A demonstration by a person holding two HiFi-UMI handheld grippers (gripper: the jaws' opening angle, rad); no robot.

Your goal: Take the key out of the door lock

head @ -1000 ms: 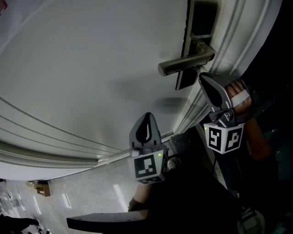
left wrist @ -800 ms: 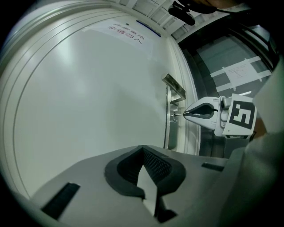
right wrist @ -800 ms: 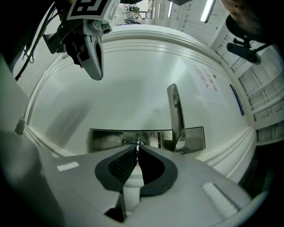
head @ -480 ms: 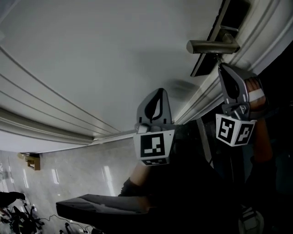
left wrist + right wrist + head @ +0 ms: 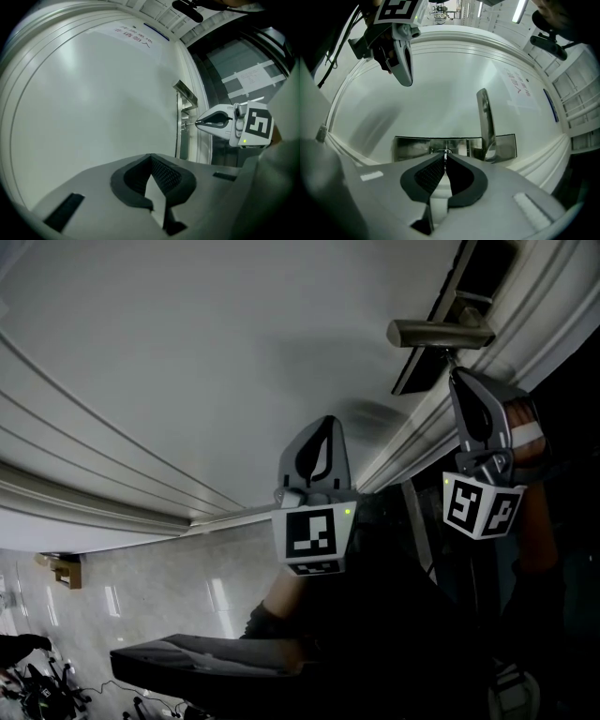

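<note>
A white door (image 5: 187,362) carries a metal lever handle (image 5: 439,333) over a dark lock plate (image 5: 417,371). My right gripper (image 5: 457,374) has its tips at the plate just under the handle. In the right gripper view its jaws are shut on the thin metal key (image 5: 446,151), which sticks out of the lock plate (image 5: 408,146) beside the handle (image 5: 485,119). The left gripper view shows the same contact from the side, at the key (image 5: 188,124). My left gripper (image 5: 325,423) is shut on nothing and hovers in front of the bare door panel, left of the lock.
Moulded door trim (image 5: 103,493) runs below the panel and along the frame (image 5: 525,296) on the right. A pale tiled floor (image 5: 159,596) lies beneath. A paper notice (image 5: 518,86) is stuck on the door. A person's hand (image 5: 520,432) holds the right gripper.
Over the last second the view swung, so the handle and both grippers now sit higher in the picture. The right gripper has stayed at the lock; the last half second shows almost no motion.
</note>
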